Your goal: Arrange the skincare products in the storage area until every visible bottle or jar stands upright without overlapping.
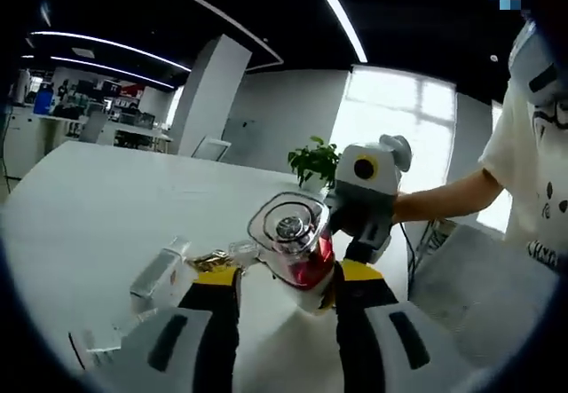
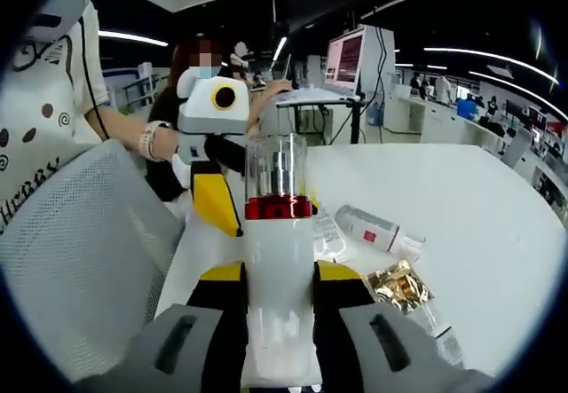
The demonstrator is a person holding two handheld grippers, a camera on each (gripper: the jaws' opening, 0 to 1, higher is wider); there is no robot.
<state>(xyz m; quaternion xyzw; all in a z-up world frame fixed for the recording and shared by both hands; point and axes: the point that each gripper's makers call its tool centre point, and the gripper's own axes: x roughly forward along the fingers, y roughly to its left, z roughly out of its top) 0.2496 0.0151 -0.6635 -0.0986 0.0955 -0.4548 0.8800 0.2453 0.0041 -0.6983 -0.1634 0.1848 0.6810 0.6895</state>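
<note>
Smooth cylindrical bottle (image 2: pixel 279 269) between right claw (image 2: pixel 280 291)

Bottle (image 2: pixel 278 260): matt white plastic body, glossy red band, clear glossy plastic cap (image 1: pixel 286 224). Table (image 2: pixel 479 207): smooth white, slight sheen. Sachet (image 2: pixel 399 285): crinkled gold foil. Chair back (image 2: pixel 80 251): grey woven mesh. Grippers: matt grey and yellow plastic.

White table (image 1: pixel 98 198) open leftward, lying tube (image 1: pixel 161 269) nearby, chair (image 2: pixel 80 242) beside

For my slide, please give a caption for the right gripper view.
Right hand-held gripper shut on a white pump bottle with clear cap, above a white table; left hand-held gripper close behind it.
</note>
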